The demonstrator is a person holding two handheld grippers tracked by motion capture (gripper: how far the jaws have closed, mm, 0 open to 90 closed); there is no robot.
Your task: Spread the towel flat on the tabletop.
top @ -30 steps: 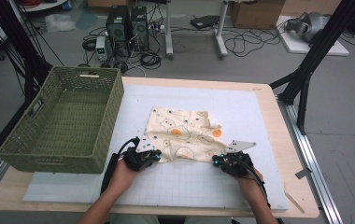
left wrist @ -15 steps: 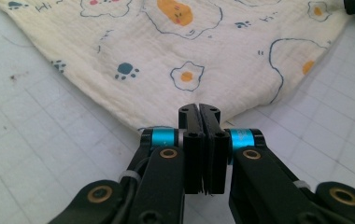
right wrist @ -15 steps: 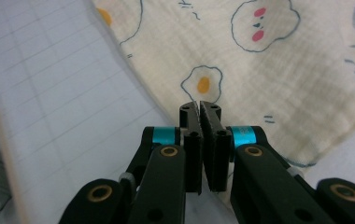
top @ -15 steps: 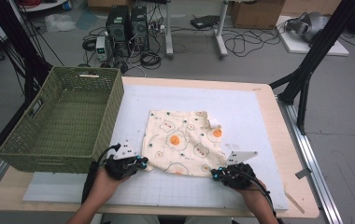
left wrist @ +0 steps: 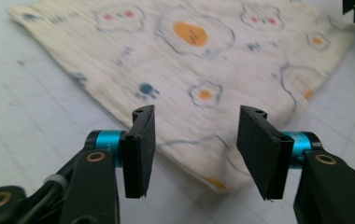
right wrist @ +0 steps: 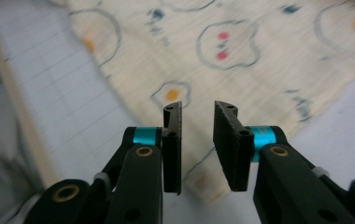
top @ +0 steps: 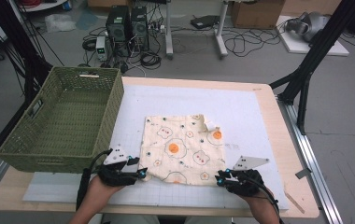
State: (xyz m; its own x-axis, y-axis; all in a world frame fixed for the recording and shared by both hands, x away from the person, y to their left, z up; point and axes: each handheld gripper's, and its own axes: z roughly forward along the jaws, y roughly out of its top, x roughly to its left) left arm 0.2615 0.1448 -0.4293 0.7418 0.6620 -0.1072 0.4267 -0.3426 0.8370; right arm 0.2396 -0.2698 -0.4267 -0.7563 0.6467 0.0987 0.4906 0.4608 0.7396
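surface: wooden table [top: 285, 140] | on it: white grid mat [top: 241, 112], green basket [top: 68, 121], patterned cloth [top: 182, 147]

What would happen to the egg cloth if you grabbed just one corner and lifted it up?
The cloth would probably droop and hang, not stay stiff: it looks thin, lies flat on the white mat, and one far corner is already folded over. It likely weighs very little. Pushed instead of lifted, it might bunch into wrinkles rather than slide.
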